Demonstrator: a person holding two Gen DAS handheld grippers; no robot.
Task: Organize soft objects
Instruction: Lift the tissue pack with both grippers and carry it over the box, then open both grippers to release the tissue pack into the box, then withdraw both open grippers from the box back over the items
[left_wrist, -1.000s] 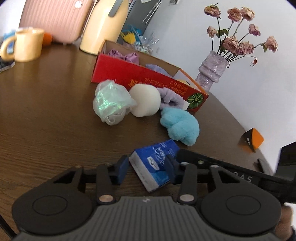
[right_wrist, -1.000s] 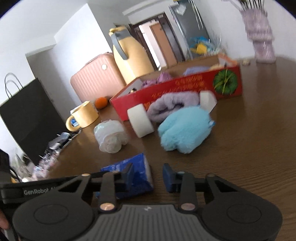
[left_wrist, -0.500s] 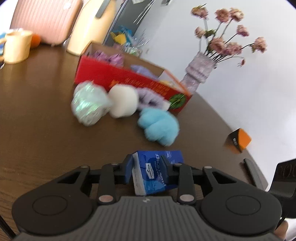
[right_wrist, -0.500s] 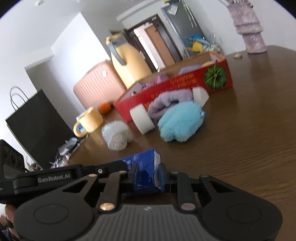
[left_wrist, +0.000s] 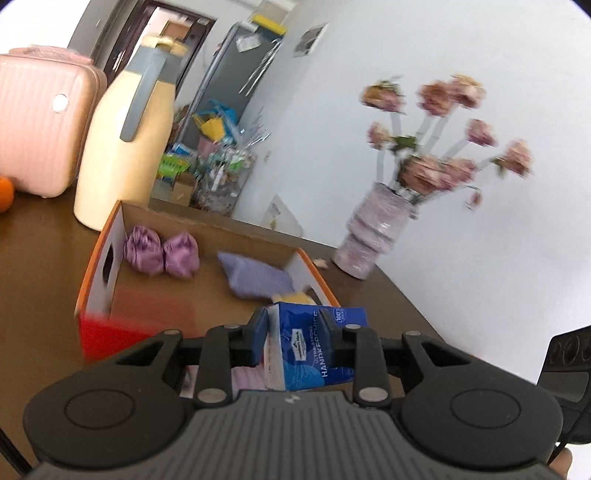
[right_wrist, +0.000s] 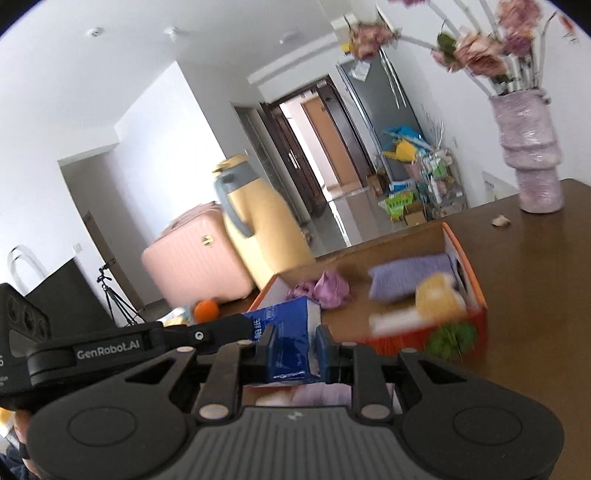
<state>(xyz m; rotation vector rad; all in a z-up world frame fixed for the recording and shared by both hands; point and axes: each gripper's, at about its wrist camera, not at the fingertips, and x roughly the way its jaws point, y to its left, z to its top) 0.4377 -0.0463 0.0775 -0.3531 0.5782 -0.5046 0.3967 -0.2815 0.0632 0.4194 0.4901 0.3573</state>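
Legible print on the blue tissue pack (left_wrist: 314, 347) reads "ULTRA STRONG", "HANDKERCHIEF" partly covered, and a "100%" badge; my left gripper's body, seen from the right wrist, reads "GenRobot.AI". The pack is a soft blue film block with a white end, slightly dented under the pads. My left gripper (left_wrist: 295, 334) pinches it across its width, and my right gripper (right_wrist: 293, 345) clamps its other end — both narrow, both holding the pack. It hangs in the air at the near wall of the red cardboard box (left_wrist: 110, 332), which contains purple cloth bundles (left_wrist: 160, 254) and a lavender pouch (left_wrist: 258, 277).
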